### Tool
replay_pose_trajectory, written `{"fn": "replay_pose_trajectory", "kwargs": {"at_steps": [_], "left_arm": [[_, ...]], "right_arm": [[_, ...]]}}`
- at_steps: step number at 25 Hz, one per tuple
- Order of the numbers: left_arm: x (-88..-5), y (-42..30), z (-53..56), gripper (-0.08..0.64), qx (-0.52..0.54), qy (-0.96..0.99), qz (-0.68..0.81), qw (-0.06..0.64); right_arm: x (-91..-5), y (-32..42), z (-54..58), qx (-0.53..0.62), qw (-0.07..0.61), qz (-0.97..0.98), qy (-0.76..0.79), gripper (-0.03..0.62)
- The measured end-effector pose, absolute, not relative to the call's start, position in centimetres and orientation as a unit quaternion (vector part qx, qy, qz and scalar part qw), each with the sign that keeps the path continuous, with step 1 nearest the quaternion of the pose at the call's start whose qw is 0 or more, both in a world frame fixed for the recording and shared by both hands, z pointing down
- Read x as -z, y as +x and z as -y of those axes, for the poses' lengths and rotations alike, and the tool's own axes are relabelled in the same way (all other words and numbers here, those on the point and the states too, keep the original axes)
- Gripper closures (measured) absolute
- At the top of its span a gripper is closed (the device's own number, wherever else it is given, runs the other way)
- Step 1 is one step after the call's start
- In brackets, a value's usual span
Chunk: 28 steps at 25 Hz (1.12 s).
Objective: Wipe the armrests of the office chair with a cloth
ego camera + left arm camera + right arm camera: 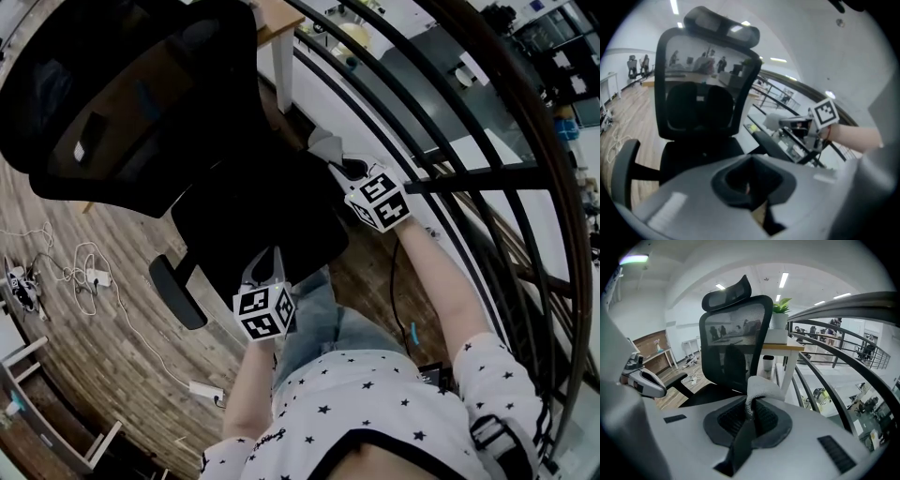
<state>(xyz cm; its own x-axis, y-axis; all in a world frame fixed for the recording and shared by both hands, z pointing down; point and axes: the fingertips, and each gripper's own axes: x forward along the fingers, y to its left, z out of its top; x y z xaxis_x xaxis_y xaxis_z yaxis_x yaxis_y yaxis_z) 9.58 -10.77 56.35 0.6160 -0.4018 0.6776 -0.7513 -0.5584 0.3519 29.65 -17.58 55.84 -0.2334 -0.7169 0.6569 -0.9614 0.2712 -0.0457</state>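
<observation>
Two hand-held grippers are up, and nearest comes the left hand-held gripper (751,164), jaws together with nothing between them, hanging over the near edge of the seat (262,220) of the office chair (131,103). Out to its side the bare armrest (178,292) juts free, nothing on it. Further along, the right hand-held gripper (751,404) is clamped on the cloth (761,389), a pale wad pinched at one fold, with most of it puffing out ahead of the tips. It sits right at the railing-side armrest (771,146), though I can't tell whether it touches. That cloth looks light, soft and limp, so it should mould to the pad, and the grip near its root looks right, leaving a cushion in front to rub with. The armrest itself reads as firm and smooth. My worry is that the chair swivels under a push, so the free gripper may need to steady it. Beyond stand the mesh backrest (733,341) and the railing (450,178)
</observation>
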Motion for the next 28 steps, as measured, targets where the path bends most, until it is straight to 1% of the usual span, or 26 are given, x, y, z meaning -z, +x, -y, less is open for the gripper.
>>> {"fn": "replay_pose_trajectory", "kwargs": {"at_steps": [14, 23, 28], "left_arm": [[-59.5, 10.6, 12.1, 0.554, -0.289, 0.83, 0.332, 0.342], [-60.5, 11.1, 12.6, 0.554, -0.296, 0.828, 0.327, 0.348], [-61.1, 10.8, 12.7, 0.554, -0.299, 0.824, 0.329, 0.352]], "right_arm": [[-61.0, 32.2, 23.1, -0.224, 0.315, 0.743, 0.546, 0.561], [-64.0, 31.6, 24.6, -0.217, 0.352, 0.748, 0.519, 0.561], [-65.8, 31.3, 24.5, -0.227, 0.361, 0.747, 0.51, 0.561]]}}
